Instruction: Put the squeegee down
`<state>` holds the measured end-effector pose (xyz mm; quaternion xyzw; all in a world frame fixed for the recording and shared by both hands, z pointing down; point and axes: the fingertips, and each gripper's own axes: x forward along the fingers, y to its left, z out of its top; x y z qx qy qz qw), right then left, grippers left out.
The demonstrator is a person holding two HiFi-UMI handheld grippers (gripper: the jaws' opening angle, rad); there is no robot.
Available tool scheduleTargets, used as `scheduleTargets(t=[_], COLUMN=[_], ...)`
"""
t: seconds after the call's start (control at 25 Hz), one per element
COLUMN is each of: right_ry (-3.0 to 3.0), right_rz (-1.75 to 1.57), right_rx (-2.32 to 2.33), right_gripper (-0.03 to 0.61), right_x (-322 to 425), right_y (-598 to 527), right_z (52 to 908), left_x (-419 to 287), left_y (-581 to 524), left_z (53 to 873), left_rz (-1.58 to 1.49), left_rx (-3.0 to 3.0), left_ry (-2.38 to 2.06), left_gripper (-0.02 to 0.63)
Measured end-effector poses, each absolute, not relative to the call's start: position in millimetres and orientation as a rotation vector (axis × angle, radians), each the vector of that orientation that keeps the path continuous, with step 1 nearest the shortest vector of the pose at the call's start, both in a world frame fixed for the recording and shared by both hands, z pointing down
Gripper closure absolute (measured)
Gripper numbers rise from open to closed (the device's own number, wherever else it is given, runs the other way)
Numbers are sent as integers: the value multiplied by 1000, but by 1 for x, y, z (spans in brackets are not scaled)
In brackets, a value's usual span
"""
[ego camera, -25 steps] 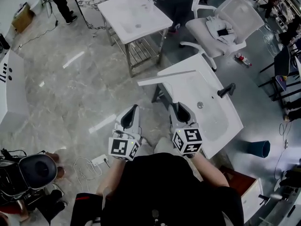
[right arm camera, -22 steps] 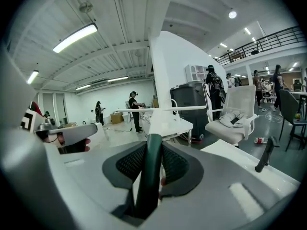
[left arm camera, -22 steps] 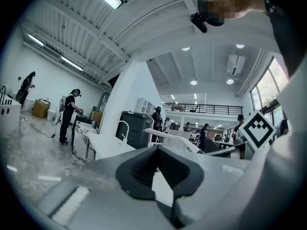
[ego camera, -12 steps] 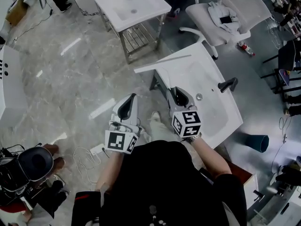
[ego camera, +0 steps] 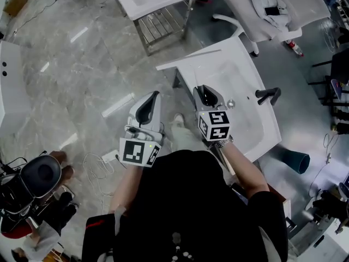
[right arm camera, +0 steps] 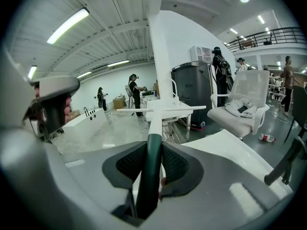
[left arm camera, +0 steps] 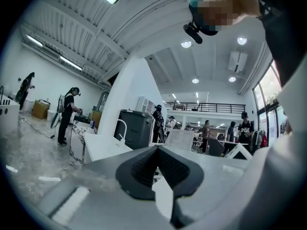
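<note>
Head view: right gripper (ego camera: 209, 96) is clamped on the squeegee (ego camera: 188, 59), blade at the white sink's (ego camera: 248, 72) far edge, left gripper (ego camera: 148, 107) beside it over the floor; left gripper view: jaws together, empty; right gripper view: jaws pinch the green handle (white blade crosswise ahead).

My right claw's (right arm camera: 152, 152) ribbed, matt black pads (right arm camera: 128, 164) clamp the squeegee's (right arm camera: 149, 176) glossy dark-green handle, shaft smooth white plastic. Below, the basin (ego camera: 240, 75) gleams glossy white, its tap (ego camera: 268, 95) matt black, the marbled grey floor (ego camera: 82, 81) polished.
</note>
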<state>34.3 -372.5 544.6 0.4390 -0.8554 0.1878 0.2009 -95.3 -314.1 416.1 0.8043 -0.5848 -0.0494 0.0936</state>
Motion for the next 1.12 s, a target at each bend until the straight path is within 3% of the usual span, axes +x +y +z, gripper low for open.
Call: scheduleTargets(t=[1.12], right_ry=[-2147], right_rz=[662], right_rx=[1069], right_gripper=[480], right_x=[54], right_y=[-433], right_z=[707], left_x=[-74], left_y=[-388], left_z=[461], left_rz=[-5], left_rx=[2241], left_ry=[-1767], left_gripper=[615])
